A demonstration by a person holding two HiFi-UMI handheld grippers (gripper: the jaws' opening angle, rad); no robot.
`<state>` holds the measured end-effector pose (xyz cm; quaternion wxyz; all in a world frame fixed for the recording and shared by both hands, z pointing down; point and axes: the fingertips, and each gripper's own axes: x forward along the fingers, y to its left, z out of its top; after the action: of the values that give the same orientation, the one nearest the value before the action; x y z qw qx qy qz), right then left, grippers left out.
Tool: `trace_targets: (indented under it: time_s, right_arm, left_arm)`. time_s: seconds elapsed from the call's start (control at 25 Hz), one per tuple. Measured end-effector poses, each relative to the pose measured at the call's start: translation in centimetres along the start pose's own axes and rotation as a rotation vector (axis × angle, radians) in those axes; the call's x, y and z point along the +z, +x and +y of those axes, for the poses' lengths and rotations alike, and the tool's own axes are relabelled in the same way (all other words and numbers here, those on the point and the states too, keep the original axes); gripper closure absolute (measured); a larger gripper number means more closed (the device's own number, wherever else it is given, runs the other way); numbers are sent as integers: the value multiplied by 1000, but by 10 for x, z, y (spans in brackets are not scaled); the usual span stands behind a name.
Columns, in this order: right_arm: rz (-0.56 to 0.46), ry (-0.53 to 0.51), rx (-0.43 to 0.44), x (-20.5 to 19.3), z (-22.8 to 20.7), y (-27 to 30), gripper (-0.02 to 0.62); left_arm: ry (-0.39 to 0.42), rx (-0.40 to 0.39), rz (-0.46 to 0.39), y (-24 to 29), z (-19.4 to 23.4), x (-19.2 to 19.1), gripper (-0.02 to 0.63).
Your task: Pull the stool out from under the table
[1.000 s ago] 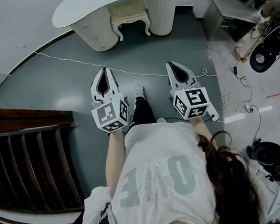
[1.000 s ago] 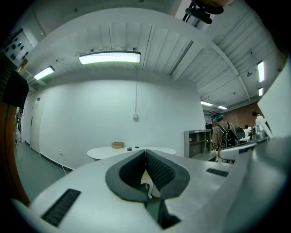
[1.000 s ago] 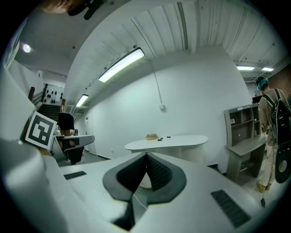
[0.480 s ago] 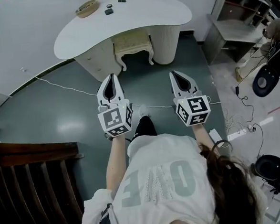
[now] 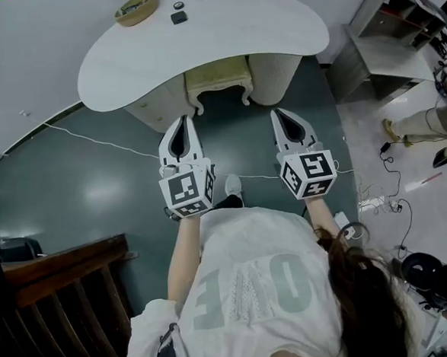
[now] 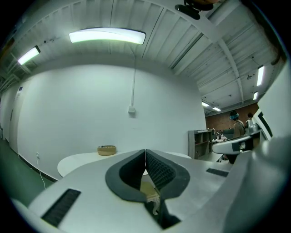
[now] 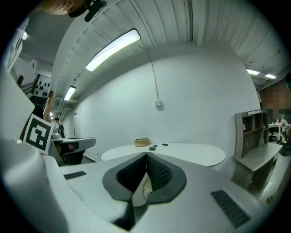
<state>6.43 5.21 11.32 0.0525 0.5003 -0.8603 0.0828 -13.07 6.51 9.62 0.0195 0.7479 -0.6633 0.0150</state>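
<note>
A cream stool (image 5: 216,77) with curved legs stands tucked under the white kidney-shaped table (image 5: 274,25), only its front edge and two legs showing. My left gripper (image 5: 183,120) is shut and empty, held level over the dark floor, its tip a short way in front of the stool's left leg. My right gripper (image 5: 278,113) is also shut and empty, in front of the table's right pedestal. Neither touches the stool. In the left gripper view the closed jaws (image 6: 145,152) point at the table top (image 6: 82,161); in the right gripper view the closed jaws (image 7: 147,155) do the same (image 7: 191,154).
A woven basket (image 5: 137,8) and small dark items (image 5: 179,17) lie on the table. A white cable (image 5: 106,142) crosses the floor. A wooden railing (image 5: 63,284) is at lower left. A grey shelf unit (image 5: 382,48), floor cables (image 5: 385,201) and another person's leg (image 5: 426,121) are at right.
Both grippers, still shut, have come forward together towards the table. Table and stool now sit lower and larger in the head view, and the railing has slid down to the left.
</note>
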Motion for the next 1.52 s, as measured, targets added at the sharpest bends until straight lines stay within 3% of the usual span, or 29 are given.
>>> trace_targets:
  time_s: [0.4, 1.04, 1.36, 1.52]
  right_arm:
    - [35, 2, -24, 13, -7, 98, 565]
    - [6, 30, -34, 18, -69, 119, 565]
    - [8, 43, -61, 15, -77, 121, 563]
    - [2, 42, -36, 16, -79, 121, 562]
  left_arm:
    - [-1, -19, 52, 85, 53, -10, 578]
    - [-19, 41, 54, 123, 28, -13, 578]
    - [-8, 54, 49, 127, 32, -9, 578]
    - [0, 31, 34, 130, 27, -6, 575]
